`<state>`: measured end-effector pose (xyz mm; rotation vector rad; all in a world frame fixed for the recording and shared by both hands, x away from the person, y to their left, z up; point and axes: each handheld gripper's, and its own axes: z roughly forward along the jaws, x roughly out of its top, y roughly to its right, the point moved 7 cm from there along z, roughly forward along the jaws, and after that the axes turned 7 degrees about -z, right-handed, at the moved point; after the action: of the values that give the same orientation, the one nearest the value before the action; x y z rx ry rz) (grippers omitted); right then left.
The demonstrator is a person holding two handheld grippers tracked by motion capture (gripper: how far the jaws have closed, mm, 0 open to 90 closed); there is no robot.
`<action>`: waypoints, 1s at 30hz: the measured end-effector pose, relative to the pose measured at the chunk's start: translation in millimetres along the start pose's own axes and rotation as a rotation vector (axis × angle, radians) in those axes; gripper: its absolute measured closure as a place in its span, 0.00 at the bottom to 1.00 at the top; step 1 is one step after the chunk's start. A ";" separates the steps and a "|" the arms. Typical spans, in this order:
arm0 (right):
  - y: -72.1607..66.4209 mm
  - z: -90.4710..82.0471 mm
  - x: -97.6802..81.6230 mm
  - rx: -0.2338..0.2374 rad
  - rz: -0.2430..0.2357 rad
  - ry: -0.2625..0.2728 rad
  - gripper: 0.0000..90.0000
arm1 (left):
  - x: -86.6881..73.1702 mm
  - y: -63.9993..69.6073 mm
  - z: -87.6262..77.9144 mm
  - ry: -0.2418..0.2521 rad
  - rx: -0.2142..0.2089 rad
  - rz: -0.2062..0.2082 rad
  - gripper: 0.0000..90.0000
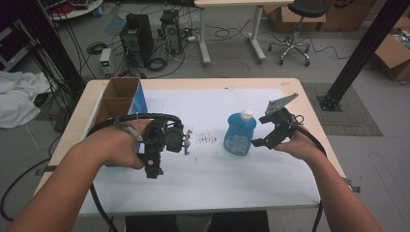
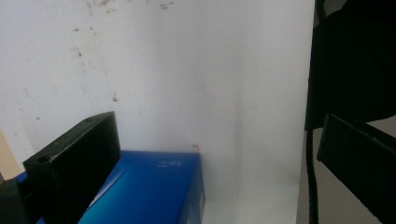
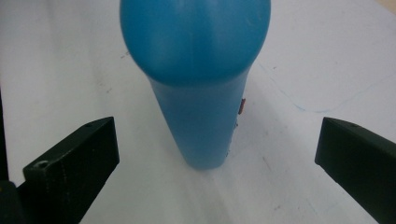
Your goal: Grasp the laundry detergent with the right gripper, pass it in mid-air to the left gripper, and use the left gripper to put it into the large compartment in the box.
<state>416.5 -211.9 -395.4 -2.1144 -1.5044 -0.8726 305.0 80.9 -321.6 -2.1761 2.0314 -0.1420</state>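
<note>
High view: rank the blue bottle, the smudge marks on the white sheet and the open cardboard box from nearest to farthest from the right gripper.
From the right gripper:
1. Blue bottle, just left of its fingers.
2. Smudge marks, mid-sheet, beyond the bottle.
3. Open cardboard box, at the table's left edge.

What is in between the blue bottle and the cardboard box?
In the high view, the left tool hangs between the blue bottle and the cardboard box, over the white sheet with dark smudges.

Smooth glossy blue plastic bottle point(image 1: 240, 134) with white plastic cap, matt black plastic right gripper point(image 1: 269, 138), brown cardboard box point(image 1: 117, 104) with glossy blue side, scuffed matt white paper sheet point(image 1: 251, 179).
</note>
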 end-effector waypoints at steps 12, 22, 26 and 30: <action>3.2 16.9 -0.5 -0.011 0.015 0.081 0.00 | -3.2 1.3 -1.1 -0.010 -0.002 -0.004 0.00; 1.6 27.0 0.6 -0.010 0.014 0.136 0.00 | -1.4 1.9 -2.4 -0.009 0.001 0.001 0.00; -0.7 33.3 -0.3 0.002 0.018 0.141 0.00 | -1.3 2.4 -1.8 -0.010 0.000 -0.001 0.00; -2.1 38.1 1.3 0.001 0.009 0.165 0.00 | -2.3 2.6 -1.7 -0.012 0.000 -0.002 0.00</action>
<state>424.6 -185.9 -422.2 -1.9932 -1.4094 -1.0157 302.0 83.0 -320.3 -2.1732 2.0230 -0.1292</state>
